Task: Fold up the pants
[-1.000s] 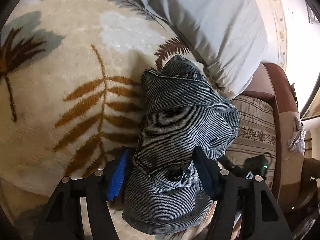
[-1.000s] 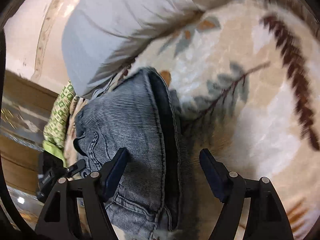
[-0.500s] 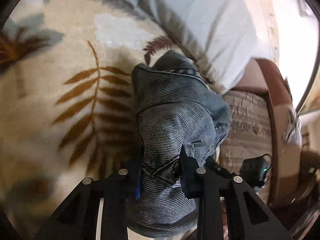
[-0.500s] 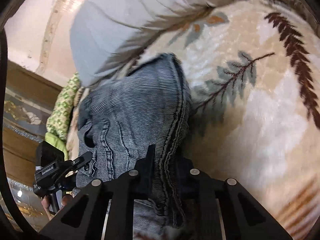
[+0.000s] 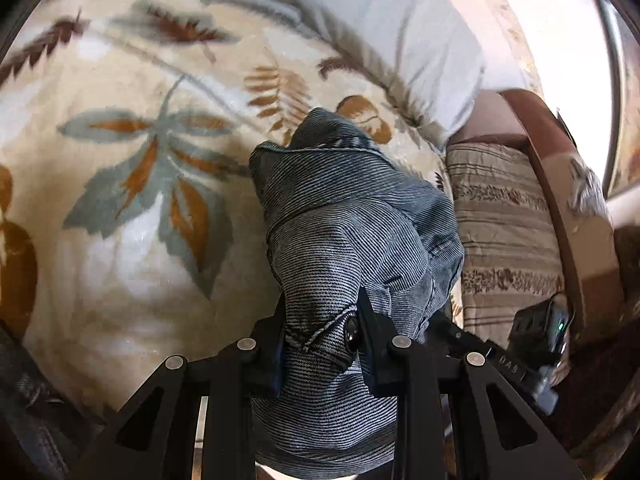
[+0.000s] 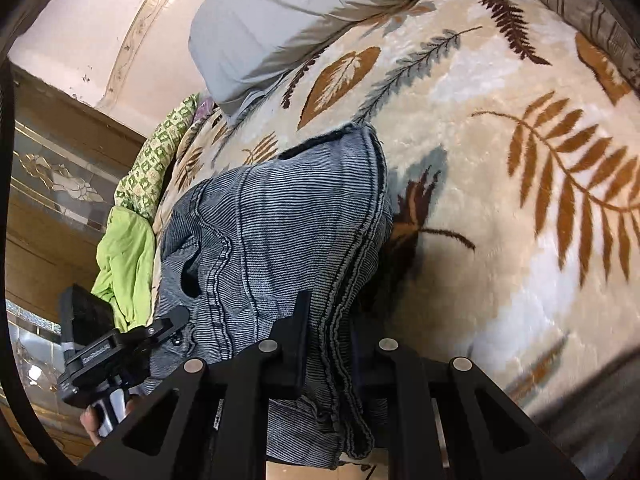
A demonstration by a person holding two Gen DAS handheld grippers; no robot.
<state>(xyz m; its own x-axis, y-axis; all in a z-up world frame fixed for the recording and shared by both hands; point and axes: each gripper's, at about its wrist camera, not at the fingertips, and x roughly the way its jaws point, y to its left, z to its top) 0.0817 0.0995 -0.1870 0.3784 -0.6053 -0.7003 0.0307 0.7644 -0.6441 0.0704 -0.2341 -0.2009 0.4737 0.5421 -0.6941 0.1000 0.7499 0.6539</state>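
The pants are grey-blue ribbed denim, bunched and hanging over a cream leaf-patterned blanket. My left gripper is shut on the waistband beside the dark button. In the right wrist view the pants hang in a thick fold with seams showing. My right gripper is shut on the side-seam edge of the waist. The left gripper also shows in the right wrist view, at the lower left, at the other side of the waist. The lower legs trail toward the pillow.
A grey pillow lies at the far end of the blanket, also in the right wrist view. A striped quilt and brown wooden bed frame lie right. Green cloths sit by a wooden cabinet at left.
Both grippers went from open around the waistband to shut on it. The pants then rose off the blanket, and more of the bed shows now.
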